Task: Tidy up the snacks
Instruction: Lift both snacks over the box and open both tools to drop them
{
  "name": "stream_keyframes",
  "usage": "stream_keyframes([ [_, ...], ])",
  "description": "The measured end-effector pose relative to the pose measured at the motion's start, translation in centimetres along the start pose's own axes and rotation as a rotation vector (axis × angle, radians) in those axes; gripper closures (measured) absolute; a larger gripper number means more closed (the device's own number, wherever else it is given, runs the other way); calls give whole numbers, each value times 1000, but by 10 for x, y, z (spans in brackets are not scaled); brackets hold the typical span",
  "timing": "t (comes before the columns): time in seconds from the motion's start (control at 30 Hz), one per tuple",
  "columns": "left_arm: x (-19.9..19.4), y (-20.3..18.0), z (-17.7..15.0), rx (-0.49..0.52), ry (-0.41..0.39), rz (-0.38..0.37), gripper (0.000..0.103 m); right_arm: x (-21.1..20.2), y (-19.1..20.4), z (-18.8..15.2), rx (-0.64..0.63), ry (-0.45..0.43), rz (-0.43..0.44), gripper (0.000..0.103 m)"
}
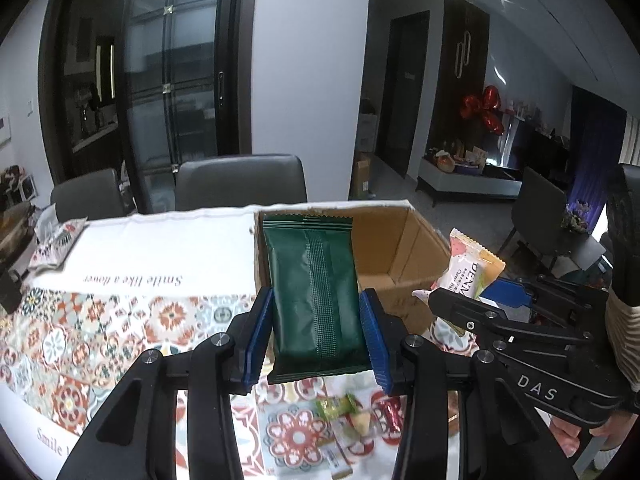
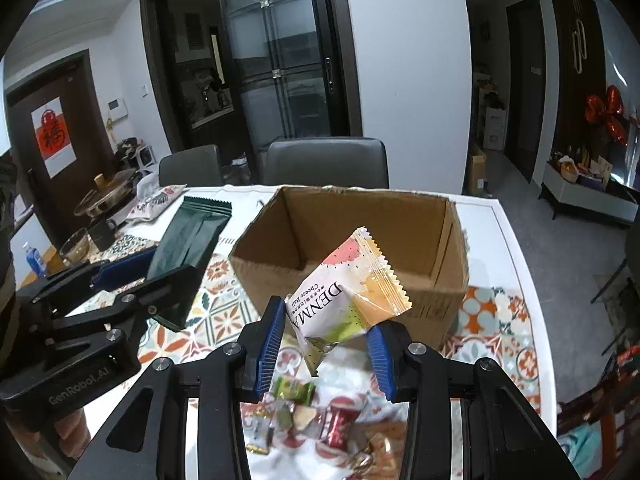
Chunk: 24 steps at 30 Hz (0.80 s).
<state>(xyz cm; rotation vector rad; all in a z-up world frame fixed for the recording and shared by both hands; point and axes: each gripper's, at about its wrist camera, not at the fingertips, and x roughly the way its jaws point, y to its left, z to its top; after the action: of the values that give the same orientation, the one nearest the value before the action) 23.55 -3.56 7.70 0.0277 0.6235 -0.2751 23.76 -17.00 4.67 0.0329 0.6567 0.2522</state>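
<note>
My left gripper (image 1: 316, 330) is shut on a dark green snack packet (image 1: 316, 292), held upright above the table in front of the open cardboard box (image 1: 400, 252). My right gripper (image 2: 326, 342) is shut on a white and orange cheese-ball packet (image 2: 348, 284), lifted and tilted before the same cardboard box (image 2: 440, 296). In the left wrist view the right gripper (image 1: 472, 300) shows at the right with its cheese-ball packet (image 1: 468, 264). In the right wrist view the left gripper (image 2: 140, 280) shows at the left with the green packet (image 2: 188, 240). Several small wrapped candies (image 2: 316, 416) lie on the tablecloth below.
A patterned tablecloth (image 1: 100, 320) covers the table. A printed snack bag (image 1: 56, 244) lies at the far left, with a pot (image 2: 104, 196), a dark mug (image 2: 102, 232) and a glass bowl (image 2: 76, 246) nearby. Two grey chairs (image 1: 240, 184) stand behind the table.
</note>
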Motion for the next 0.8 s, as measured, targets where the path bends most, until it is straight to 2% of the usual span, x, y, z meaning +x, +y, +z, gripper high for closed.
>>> stream_keyframes([
  [0.23, 21, -1, 26, 12, 19, -19, 60, 13, -13, 30, -5, 11, -8, 62],
  [0.43, 48, 0, 44, 7, 66, -32, 60, 29, -26, 53, -15, 38, -24, 62],
  [0.8, 88, -4, 64, 18, 117, -22, 60, 61, -44, 69, -16, 118, -34, 62],
])
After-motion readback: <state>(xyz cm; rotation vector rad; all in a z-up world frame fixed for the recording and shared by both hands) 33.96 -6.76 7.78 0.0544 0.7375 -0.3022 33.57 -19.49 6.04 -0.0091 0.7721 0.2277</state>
